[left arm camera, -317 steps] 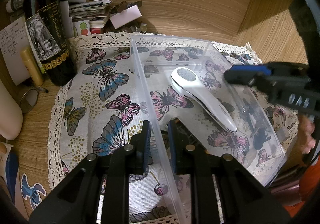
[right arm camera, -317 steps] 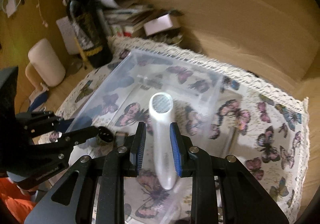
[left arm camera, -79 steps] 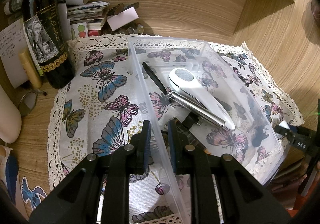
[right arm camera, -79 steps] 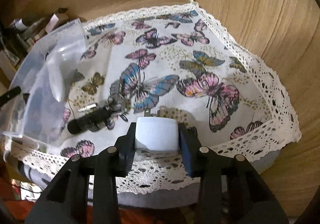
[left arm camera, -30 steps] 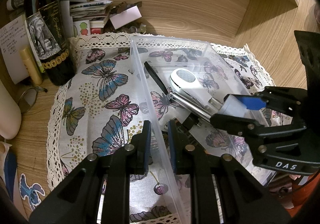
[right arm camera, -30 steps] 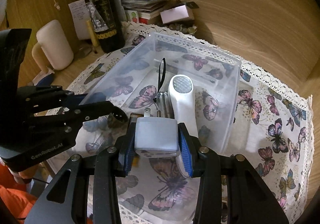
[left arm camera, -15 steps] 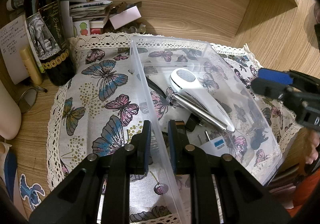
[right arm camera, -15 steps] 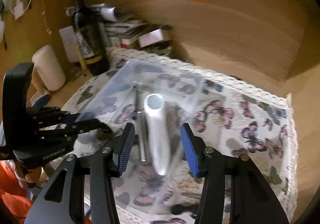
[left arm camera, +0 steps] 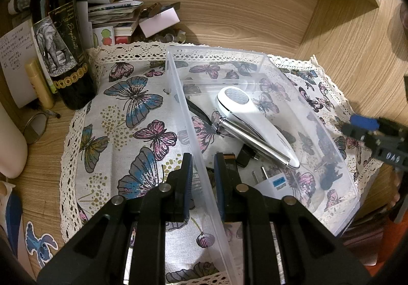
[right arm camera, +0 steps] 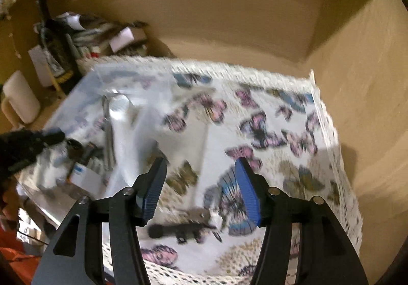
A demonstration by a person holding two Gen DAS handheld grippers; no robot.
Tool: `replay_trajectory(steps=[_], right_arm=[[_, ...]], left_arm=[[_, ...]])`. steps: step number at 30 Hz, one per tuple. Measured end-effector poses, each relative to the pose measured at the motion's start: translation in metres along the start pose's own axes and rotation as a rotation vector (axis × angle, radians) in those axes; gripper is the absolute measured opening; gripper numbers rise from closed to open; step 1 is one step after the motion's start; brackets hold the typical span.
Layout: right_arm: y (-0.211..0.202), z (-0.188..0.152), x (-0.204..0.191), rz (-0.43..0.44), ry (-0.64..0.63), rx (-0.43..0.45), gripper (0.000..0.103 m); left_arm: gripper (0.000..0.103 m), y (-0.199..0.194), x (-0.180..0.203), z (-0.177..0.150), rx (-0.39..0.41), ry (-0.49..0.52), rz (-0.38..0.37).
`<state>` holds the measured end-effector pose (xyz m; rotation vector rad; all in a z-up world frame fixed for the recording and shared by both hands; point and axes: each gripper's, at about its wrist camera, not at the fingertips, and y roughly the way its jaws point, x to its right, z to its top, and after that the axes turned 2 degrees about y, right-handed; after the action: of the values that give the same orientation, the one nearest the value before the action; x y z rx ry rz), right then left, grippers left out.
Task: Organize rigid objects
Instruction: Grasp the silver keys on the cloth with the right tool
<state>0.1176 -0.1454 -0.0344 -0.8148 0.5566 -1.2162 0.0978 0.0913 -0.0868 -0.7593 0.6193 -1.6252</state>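
Note:
My left gripper point(left arm camera: 201, 173) is shut on the left wall of a clear plastic bin point(left arm camera: 178, 96) and holds it on the butterfly cloth. In the bin lie a white handheld device point(left arm camera: 255, 122), a silver rod point(left arm camera: 244, 134), a black strap and a white plug adapter point(left arm camera: 272, 184). My right gripper point(right arm camera: 200, 187) is open and empty, above the cloth to the right of the bin point(right arm camera: 127, 96). A bunch of keys with a black fob point(right arm camera: 183, 227) lies on the cloth below its fingers. The right wrist view is blurred.
A wine bottle point(left arm camera: 61, 48), a stack of papers and boxes point(left arm camera: 117, 20) and a cream cylinder point(left arm camera: 10, 132) stand left and behind the cloth. Wooden walls close in the back and the right side point(left arm camera: 344, 38).
My right gripper let the white plug adapter go into the bin, opened, and has swung right, away from the bin, over the cloth. The left gripper has not moved.

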Motion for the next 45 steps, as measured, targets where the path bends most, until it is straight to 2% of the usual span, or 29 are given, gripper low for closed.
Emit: replay_trajectory(steps=[10,13,20,26,39,45], right_arm=[[0.023,-0.044,0.03,-0.057,0.089,-0.117,0.053],[0.027,-0.054,0.037,-0.045,0.124,-0.141,0.053],[0.03,-0.056,0.027,-0.021,0.105,-0.142,0.053],[0.037,-0.053,0.021,-0.041,0.06,-0.147,0.053],[0.044,-0.044,0.02,-0.096,0.02,-0.1,0.027],[0.047,-0.039,0.023,-0.1,0.018,-0.106,0.027]], left_arm=[[0.017,0.0,0.0,0.0,0.0,0.001,0.0],[0.017,0.0,0.001,0.0,0.0,0.0,0.0],[0.017,0.0,0.0,0.0,0.0,0.0,0.0],[0.017,0.0,0.0,0.0,-0.001,0.001,0.001],[0.017,0.0,0.0,0.0,-0.003,0.005,0.001],[0.017,-0.001,0.0,-0.001,-0.003,0.005,0.002]])
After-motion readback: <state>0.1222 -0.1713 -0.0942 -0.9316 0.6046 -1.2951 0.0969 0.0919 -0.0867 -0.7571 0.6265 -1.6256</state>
